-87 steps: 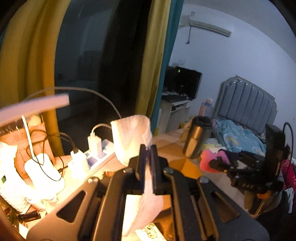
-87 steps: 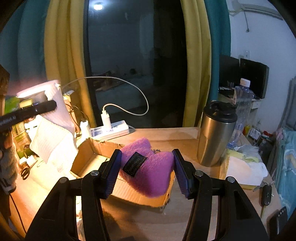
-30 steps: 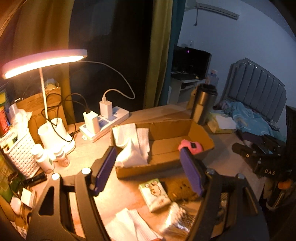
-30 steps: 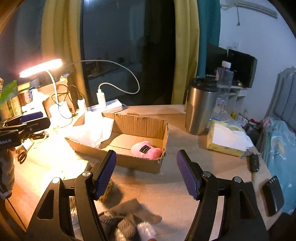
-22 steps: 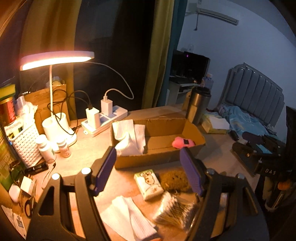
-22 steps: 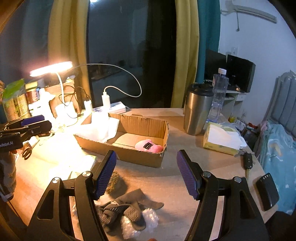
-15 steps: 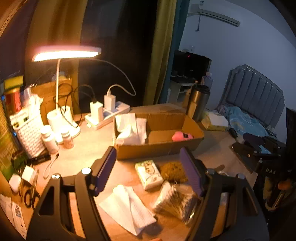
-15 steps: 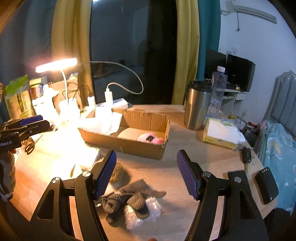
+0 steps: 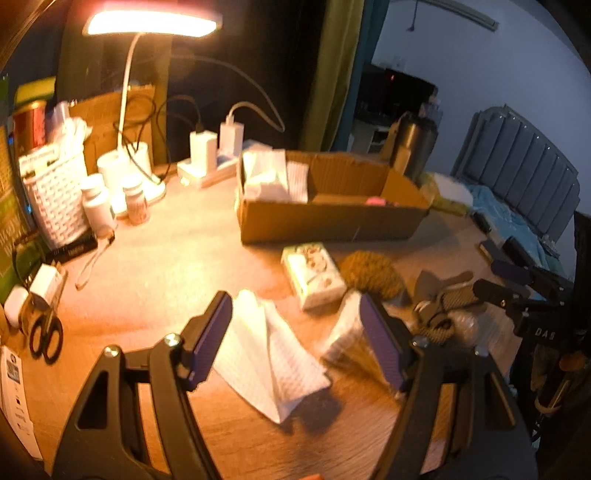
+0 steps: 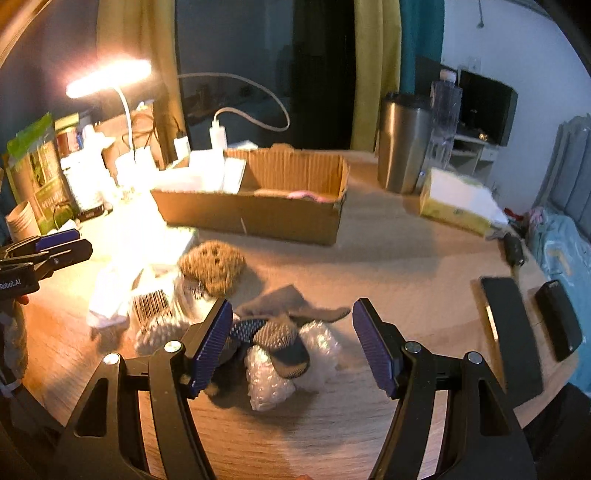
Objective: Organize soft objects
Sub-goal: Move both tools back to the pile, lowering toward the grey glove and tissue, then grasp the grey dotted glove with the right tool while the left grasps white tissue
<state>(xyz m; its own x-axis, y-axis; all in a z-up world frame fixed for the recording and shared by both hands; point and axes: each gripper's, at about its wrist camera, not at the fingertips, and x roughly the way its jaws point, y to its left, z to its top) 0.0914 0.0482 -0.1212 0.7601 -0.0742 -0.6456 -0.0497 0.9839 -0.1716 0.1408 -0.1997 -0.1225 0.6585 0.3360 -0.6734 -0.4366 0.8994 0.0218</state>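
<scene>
Hovering over the desk (image 10: 406, 266), both grippers have jaws spread wide w/ nothing pinched. Left gripper (image 9: 295, 343) sits above a white waffle-weave cloth (image 9: 269, 362) lying rumpled near the desk's front edge; the cloth shows between the pads but neither pad presses on it. Just right of the cloth is a clear packet w/ white and brownish contents (image 9: 351, 339), partly behind the right-hand pad. Right gripper (image 10: 291, 343) is over a heap near the front edge: grey socks (image 10: 280, 325) lying on crumpled bubble wrap (image 10: 269, 380); pads not touching either.

Toward the desk's middle, a brown sponge (image 10: 212, 266) sits next to a small tissue pack w/ cartoon print (image 9: 314, 275); whether they touch is unclear.

Cardboard box (image 10: 258, 218) stands further back, about mid-desk. Inside: white cloths (image 9: 269, 177) piled at its left end, draped partly over the rim, and a pink plush (image 9: 376, 201) low at the right end, only its top visible.

Back-left corner: lit desk lamp (image 9: 151, 22), power strip w/ chargers (image 9: 210, 170), white basket (image 9: 55, 199), pill bottles. Scissors (image 9: 44, 332) at left edge. Steel tumbler (image 10: 402, 144) and tissue box (image 10: 458, 203) stand back-right; phone (image 10: 509, 332) and a dark case lie at the right edge.
</scene>
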